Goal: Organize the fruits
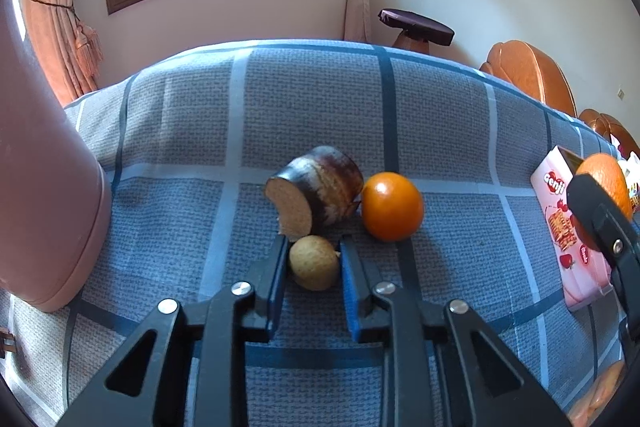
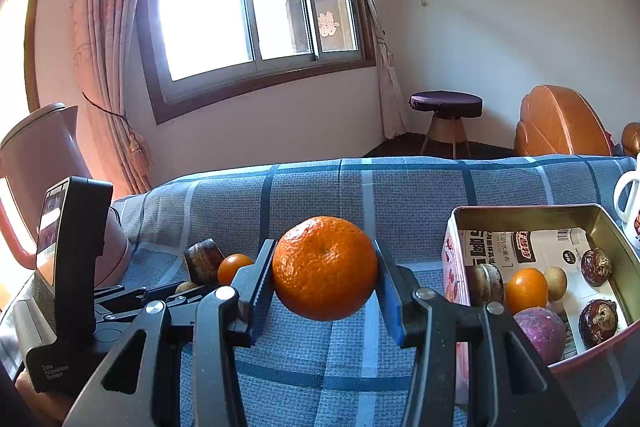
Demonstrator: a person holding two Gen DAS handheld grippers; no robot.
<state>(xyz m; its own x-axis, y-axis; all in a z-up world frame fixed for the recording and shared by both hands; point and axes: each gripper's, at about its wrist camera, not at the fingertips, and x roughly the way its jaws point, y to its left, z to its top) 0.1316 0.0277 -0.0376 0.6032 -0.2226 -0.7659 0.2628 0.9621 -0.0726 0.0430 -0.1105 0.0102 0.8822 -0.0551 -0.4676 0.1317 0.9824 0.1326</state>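
Left wrist view: our left gripper (image 1: 314,261) has its jaws clamped on the small tan fruit (image 1: 314,262) on the bench (image 1: 460,131); lifting could nudge the dark cut piece (image 1: 316,189) just beside it. Our right gripper (image 2: 325,269) clamps the tangerine (image 2: 325,268), which could slip short of the tin (image 2: 520,213).

Checked cloth (image 1: 304,99) covers the worktop. Pink jug (image 1: 44,195) at left edge, white mug (image 2: 628,199) far right. Stool (image 2: 446,107) and wooden chairs (image 2: 560,123) behind (window (image 2: 248,3) curtained).
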